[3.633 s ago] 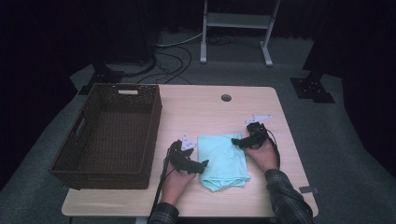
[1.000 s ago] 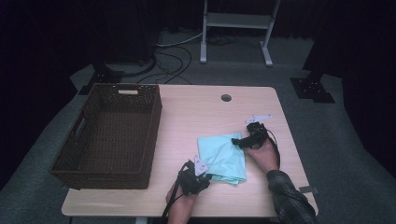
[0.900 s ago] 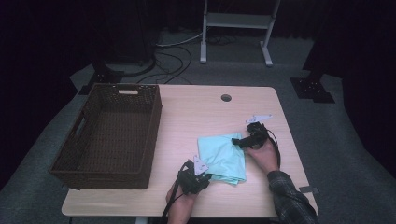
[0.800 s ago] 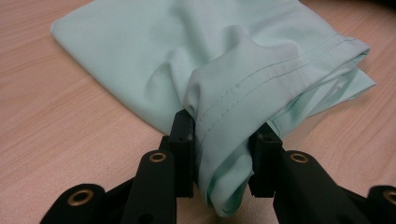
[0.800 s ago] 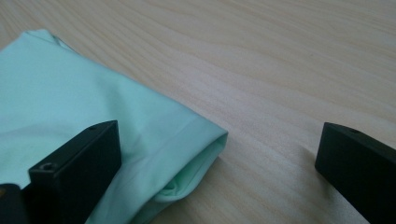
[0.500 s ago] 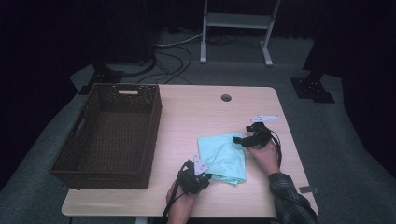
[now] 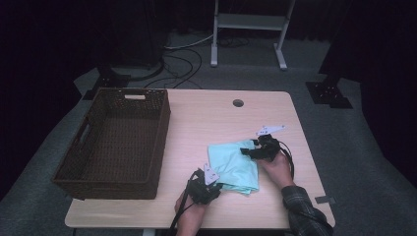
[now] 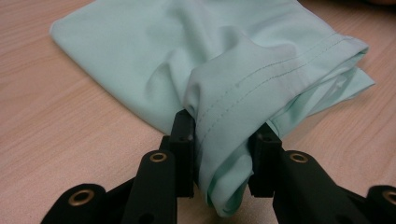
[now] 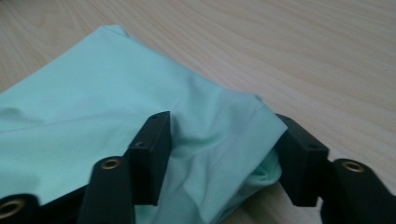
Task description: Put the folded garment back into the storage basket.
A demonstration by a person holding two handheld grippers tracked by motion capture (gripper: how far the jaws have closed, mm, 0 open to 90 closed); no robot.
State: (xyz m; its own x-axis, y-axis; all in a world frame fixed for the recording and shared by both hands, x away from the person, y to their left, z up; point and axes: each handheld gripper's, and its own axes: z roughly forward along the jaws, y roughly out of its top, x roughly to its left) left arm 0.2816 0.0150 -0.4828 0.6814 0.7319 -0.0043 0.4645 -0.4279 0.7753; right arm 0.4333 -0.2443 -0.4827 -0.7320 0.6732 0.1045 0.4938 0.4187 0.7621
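A folded mint-green cloth (image 7: 235, 166) lies flat on the wooden table (image 7: 206, 118), right of centre. My left gripper (image 7: 218, 185) is at its near left corner. In the left gripper view it (image 8: 224, 135) is shut on a thick hemmed fold of the cloth (image 8: 154, 51), lifted a little off the wood. My right gripper (image 7: 247, 151) is at the far right corner. Its jaws have just been closing, and in the right gripper view (image 9: 224, 140) the cloth (image 9: 93, 88) is puckered between the two pads, which press on it from both sides.
A dark brown wicker basket (image 7: 164, 119) with nothing in it stands on the left half of the table. A round cable hole (image 7: 238, 103) is near the far edge. Bare wood lies between the basket and the cloth. Stands and cables sit on the floor beyond.
My left gripper has moved from the cloth's left edge down to its near left corner. My right gripper's jaws have drawn in on the far right corner and bunched the cloth.
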